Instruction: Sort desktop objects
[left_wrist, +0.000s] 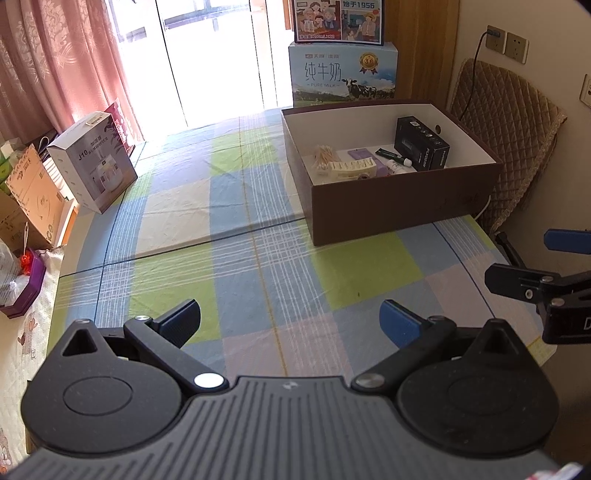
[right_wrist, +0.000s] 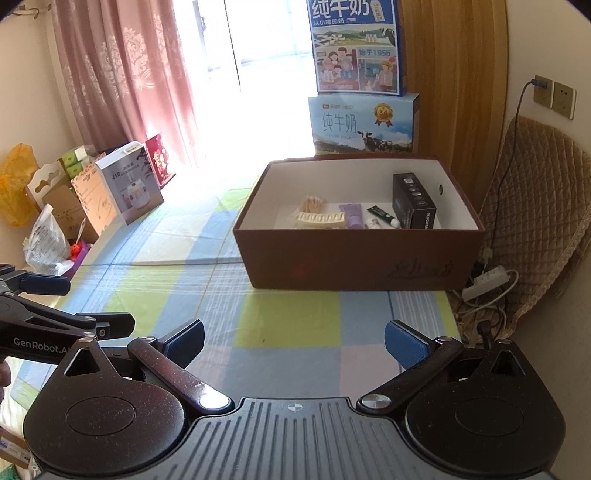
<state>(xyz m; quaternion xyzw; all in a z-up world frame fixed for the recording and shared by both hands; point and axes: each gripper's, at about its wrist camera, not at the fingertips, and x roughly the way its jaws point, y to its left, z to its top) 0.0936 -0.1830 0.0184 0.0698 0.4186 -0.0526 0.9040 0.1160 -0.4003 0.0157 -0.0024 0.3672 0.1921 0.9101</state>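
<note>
**Both tongs wide apart over the checked worktop, sorted things half hidden in the box**

The left tongs (left_wrist: 290, 323) and the right tongs (right_wrist: 293, 343) both stand spread wide with nothing between the blue pads, low in each frame over the checked worktop (left_wrist: 240, 206). The brown box (right_wrist: 354, 258) sits in the upper right of the frame. Inside it lie a black carton (right_wrist: 413, 201), a purple tube (right_wrist: 352, 214), a dark green tube (right_wrist: 382, 215), cotton swabs (right_wrist: 313, 204) and a cream ribbed item (right_wrist: 319, 218) which is hard to identify. The near wall of the box cuts off their lower parts. A small white bottle (right_wrist: 372, 223) shows only its top.
</note>
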